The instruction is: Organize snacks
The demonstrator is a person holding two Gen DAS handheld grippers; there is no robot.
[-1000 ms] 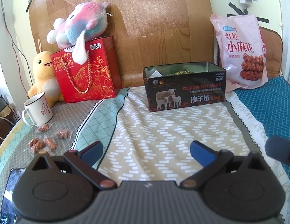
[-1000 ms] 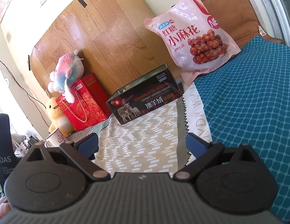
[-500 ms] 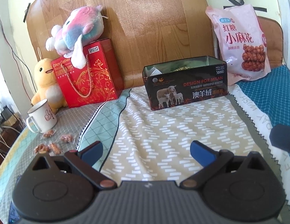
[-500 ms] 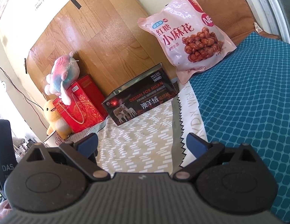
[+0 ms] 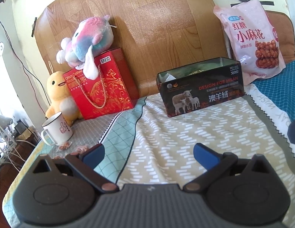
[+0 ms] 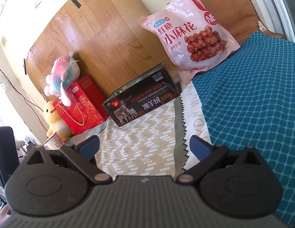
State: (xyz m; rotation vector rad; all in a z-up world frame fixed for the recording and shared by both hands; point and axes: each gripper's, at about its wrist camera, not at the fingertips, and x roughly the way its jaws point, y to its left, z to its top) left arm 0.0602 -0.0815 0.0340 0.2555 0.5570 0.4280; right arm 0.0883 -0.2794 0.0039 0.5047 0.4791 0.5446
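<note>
with both grippers' fingers [image 5: 204, 154] spread open and empty, best to reach left for the small wrapped snacks [image 5: 63, 147] beside the mug [image 5: 57, 129], bound for the open tin [image 5: 200, 87].

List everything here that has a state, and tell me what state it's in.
Left hand-held gripper: open, empty.
Right hand-held gripper: open, empty.
Black tin box: lidless, upright.
Pink snack bag: sealed, leaning on the wall.
White mug: upright.
Wrapped snacks: loose beside the mug.
</note>
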